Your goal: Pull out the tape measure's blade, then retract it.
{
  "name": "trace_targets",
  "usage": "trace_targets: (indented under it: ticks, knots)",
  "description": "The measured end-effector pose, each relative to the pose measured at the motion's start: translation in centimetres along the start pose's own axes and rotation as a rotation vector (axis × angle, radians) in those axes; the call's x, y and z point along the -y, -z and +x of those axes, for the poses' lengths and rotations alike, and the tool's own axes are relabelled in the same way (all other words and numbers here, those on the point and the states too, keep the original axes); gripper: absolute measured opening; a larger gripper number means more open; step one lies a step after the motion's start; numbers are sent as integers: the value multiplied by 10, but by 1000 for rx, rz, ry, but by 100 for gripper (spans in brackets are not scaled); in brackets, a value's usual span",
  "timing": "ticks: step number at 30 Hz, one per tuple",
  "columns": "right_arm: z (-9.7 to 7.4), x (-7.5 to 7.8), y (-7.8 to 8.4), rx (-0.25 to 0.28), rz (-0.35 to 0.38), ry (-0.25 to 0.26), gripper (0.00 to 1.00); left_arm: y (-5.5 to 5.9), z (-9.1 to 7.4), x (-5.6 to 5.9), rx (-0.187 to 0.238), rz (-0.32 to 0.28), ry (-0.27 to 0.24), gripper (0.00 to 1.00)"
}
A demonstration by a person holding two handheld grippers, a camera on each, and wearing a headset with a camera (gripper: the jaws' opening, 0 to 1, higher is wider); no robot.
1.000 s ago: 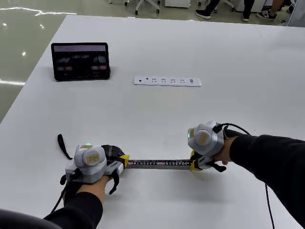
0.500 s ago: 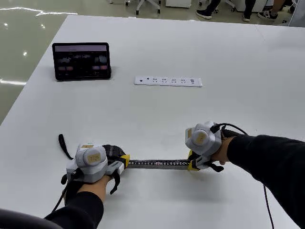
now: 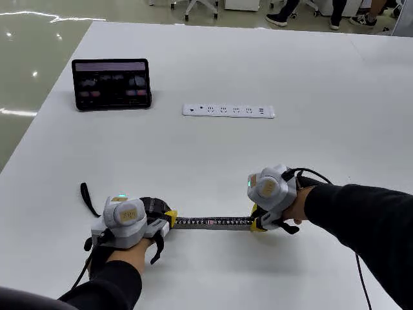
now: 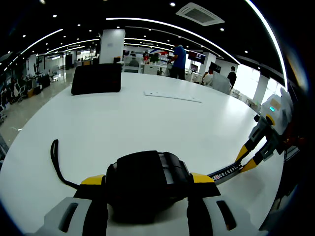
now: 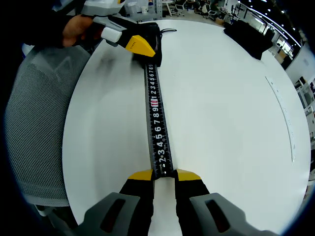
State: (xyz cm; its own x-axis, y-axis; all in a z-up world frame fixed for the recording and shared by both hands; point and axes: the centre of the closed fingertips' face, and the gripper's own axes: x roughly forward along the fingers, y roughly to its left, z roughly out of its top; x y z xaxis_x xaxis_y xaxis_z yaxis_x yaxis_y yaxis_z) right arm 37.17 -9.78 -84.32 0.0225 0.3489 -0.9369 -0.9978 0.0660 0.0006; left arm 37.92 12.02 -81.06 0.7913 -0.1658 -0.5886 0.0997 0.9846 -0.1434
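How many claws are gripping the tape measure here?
2. The left claw clamps the black case, near left; the right claw pinches the blade by its tip, near right.

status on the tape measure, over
left gripper shut on tape measure case, right gripper shut on blade tip. Pulled out flat between them. Well clear: tablet, power strip.

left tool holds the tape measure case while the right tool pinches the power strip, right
No: the right tool pinches the end of the blade, not the power strip, as the right gripper view shows. The left tool does hold the tape measure case.
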Motion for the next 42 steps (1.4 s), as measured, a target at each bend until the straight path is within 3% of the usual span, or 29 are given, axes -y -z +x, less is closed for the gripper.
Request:
trace_targets:
  ticks: [42]
  knots:
    - [9, -3, -24, 30, -10, -6, 11, 0, 0, 0, 2, -13, 6, 61]
